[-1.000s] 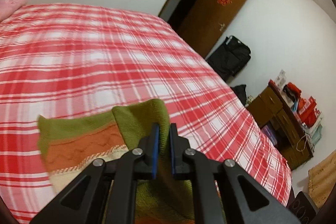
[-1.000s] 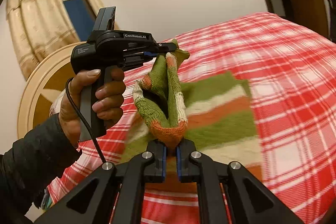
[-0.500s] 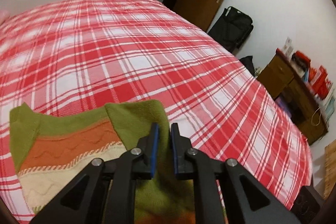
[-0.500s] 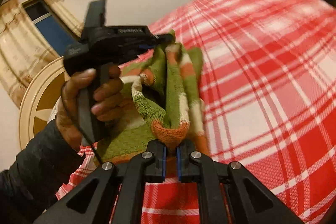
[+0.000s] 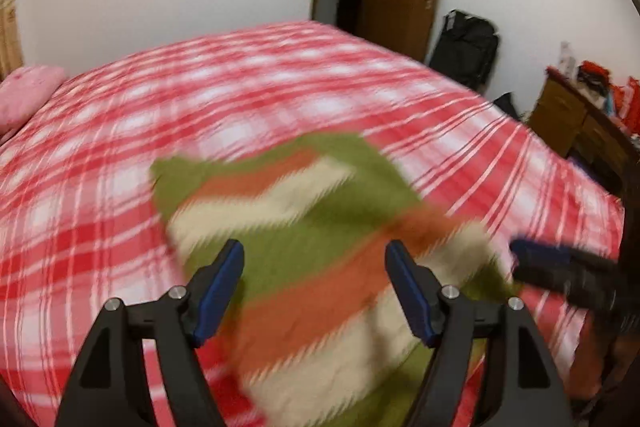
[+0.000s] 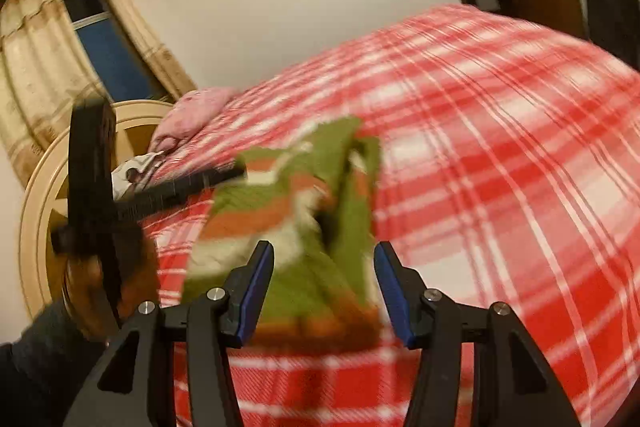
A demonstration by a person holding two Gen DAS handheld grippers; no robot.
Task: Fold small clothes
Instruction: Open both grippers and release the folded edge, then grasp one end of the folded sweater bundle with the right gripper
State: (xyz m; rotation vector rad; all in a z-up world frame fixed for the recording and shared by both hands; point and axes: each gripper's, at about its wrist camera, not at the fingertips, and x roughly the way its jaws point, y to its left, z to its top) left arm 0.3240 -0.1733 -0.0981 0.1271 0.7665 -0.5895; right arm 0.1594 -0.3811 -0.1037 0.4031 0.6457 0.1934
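Both grippers, left [image 5: 314, 289] and right [image 6: 324, 293], now spread apart, no longer clamped on the knit.

Released striped sweater [image 5: 320, 227] lies blurred on the plaid bedspread [image 5: 280, 79], toward its near edge.

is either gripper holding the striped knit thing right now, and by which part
Nothing is held. Both the left gripper and the right gripper have their jaws wide open, and the knit garment lies loose on the plaid bed.

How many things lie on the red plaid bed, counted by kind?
Green, orange and cream striped knitted garment: 1
Pink pillow: 1
White patterned cloth near the pillow, too blurred to name: 1
Total: 3
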